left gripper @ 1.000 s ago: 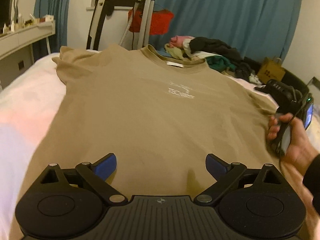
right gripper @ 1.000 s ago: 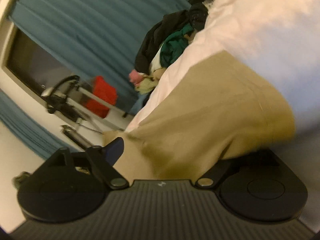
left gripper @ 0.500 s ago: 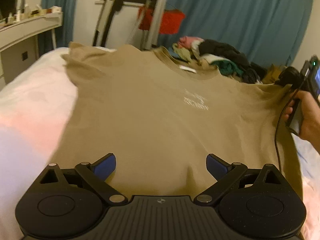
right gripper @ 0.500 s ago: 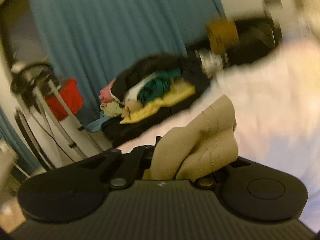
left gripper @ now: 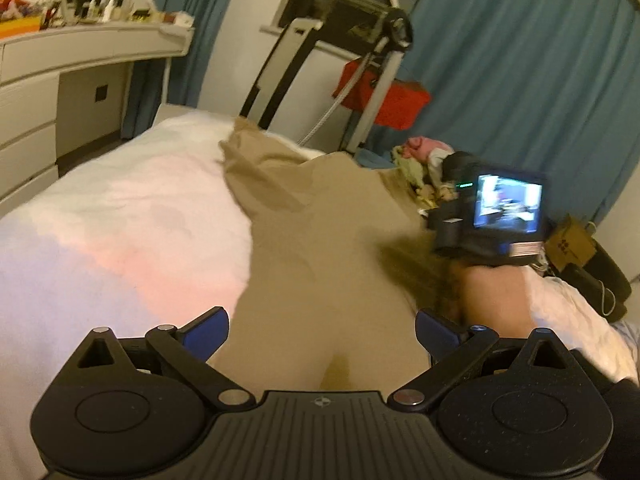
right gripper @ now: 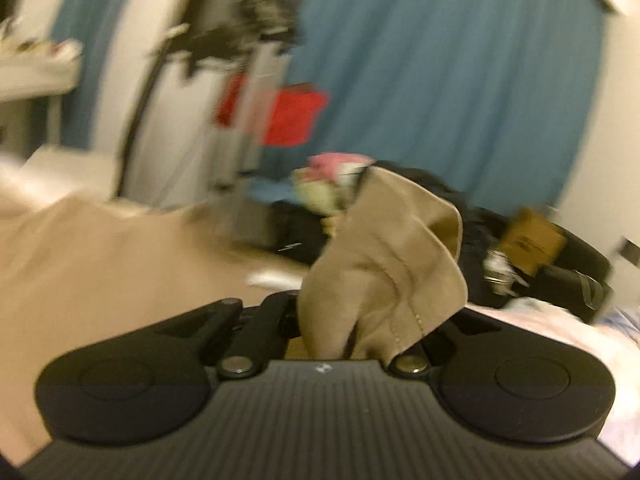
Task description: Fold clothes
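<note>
A tan T-shirt (left gripper: 320, 248) lies on the white bed (left gripper: 120, 232), with its right side lifted off the sheet and pulled across the body. My left gripper (left gripper: 320, 336) hovers over the near hem, open, and the cloth passes between its blue pads (left gripper: 204, 334) without being pinched. In the left wrist view a hand (left gripper: 492, 292) holds the right gripper unit (left gripper: 496, 216) over the shirt's right half. In the right wrist view my right gripper (right gripper: 352, 332) is shut on the bunched tan sleeve (right gripper: 388, 264), which hides the fingertips.
A pile of mixed clothes (left gripper: 424, 160) sits beyond the bed's far edge, with a cardboard box (left gripper: 570, 242) to its right. An exercise machine (left gripper: 380, 60) with a red bag (left gripper: 384, 96) stands before blue curtains. A white dresser (left gripper: 48, 92) lines the left wall.
The right gripper closed on the sleeve, lifted it off the bed and carried it left over the shirt. The left gripper stayed open at the hem while its view tilted up.
</note>
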The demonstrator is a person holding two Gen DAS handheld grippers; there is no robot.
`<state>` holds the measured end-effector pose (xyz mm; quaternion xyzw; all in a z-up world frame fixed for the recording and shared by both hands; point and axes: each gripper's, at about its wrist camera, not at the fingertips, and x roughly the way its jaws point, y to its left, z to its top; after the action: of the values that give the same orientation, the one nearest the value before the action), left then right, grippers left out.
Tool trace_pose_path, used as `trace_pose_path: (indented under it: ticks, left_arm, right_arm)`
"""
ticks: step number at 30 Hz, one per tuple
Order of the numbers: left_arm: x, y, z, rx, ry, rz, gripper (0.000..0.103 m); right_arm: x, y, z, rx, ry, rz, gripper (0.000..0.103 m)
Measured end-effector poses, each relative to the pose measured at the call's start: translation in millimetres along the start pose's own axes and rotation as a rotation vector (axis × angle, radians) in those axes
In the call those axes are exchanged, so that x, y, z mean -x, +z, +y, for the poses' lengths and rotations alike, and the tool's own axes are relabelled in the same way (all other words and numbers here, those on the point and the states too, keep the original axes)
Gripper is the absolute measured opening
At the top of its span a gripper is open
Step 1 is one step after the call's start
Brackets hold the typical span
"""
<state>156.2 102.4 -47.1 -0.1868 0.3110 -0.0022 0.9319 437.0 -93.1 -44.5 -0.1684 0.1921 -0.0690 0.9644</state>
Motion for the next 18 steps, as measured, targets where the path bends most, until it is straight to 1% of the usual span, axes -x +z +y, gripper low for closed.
trace_pose_path:
  ticks: [2,4,5,8,11,12,13,15,16,18]
  left_arm:
    - [-8,-1,6,0.011,0.015,0.018,0.101]
    - [-15,-4,9,0.025,0.024,0.042,0.101]
    - [-19,-5,10,0.028,0.02,0.051,0.101]
    - [-26,-8,10,0.01,0.017,0.065,0.101]
    - [-22,-9,7,-0.008,0.032,0.043,0.1]
    - [-17,-9,6,-0.011,0.033,0.024,0.1]
    - [-10,-9,4,-0.019,0.034,-0.005,0.1]
    - [1,-9,-1,-0.05,0.046,-0.042,0.1]
    - [6,-9,-3,-0.066,0.049,-0.052,0.1]
    - [15,-10,-6,-0.078,0.036,-0.057,0.1]
  right_arm:
    - [-2,-2,35,0.081,0.027,0.004,0.007]
    - [-7,-5,51,0.122,0.038,0.012,0.007]
    - [-11,-5,53,0.126,0.051,0.027,0.008]
    - [-22,-4,44,0.093,0.127,0.098,0.009]
    - [-20,4,20,-0.032,0.295,0.149,0.011]
    - [-18,7,11,-0.081,0.351,0.174,0.015]
    - [-11,10,2,-0.13,0.401,0.185,0.024]
    - [10,11,-17,-0.206,0.496,0.17,0.081]
    - [27,11,-27,-0.239,0.523,0.151,0.086]
    - [61,12,-47,-0.304,0.57,0.108,0.086]
